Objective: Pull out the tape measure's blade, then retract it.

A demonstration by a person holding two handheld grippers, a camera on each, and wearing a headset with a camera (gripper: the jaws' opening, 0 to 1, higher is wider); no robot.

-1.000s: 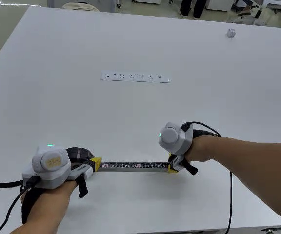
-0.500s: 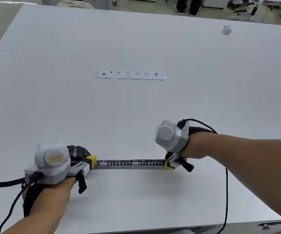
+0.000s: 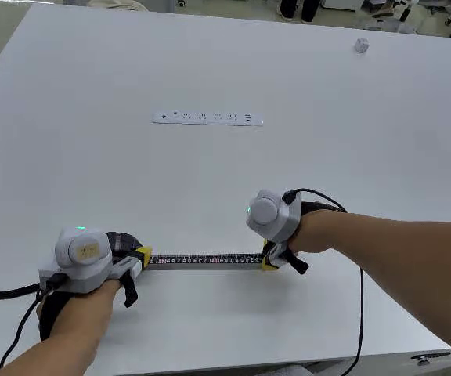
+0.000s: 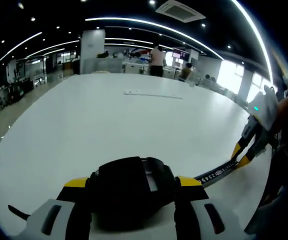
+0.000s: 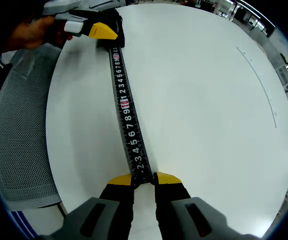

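— Yellow-tipped jaws on the right gripper are pressed almost together, pinching the very end of the blade. The low numbers sit right at the tips.

— And the left gripper?

— Spread wide and clamped on either side of the black case, which fills the gap between its jaws.

— How would you expect the blade to handle?

— It's thin and looks like coated steel, so I'd judge it light. It should be stiff along its length while flat, quick to kink if twisted, and slick on its faces. The spring should pull it home briskly, so the end is the place to hold, as it is held, and to guide inward rather than let fly. The case looks compact and dense, and its broad sides give a safe grip.

— Where does it all lie?

— On the white table, on the person's side of the power strip and well apart from it. The case is below the strip's left end, and the blade's end is just past its right end.

— And its axis?

— The long axis runs roughly parallel to the strip. The printed face is up, the free end points to the person's right, and the numbers climb toward the case.
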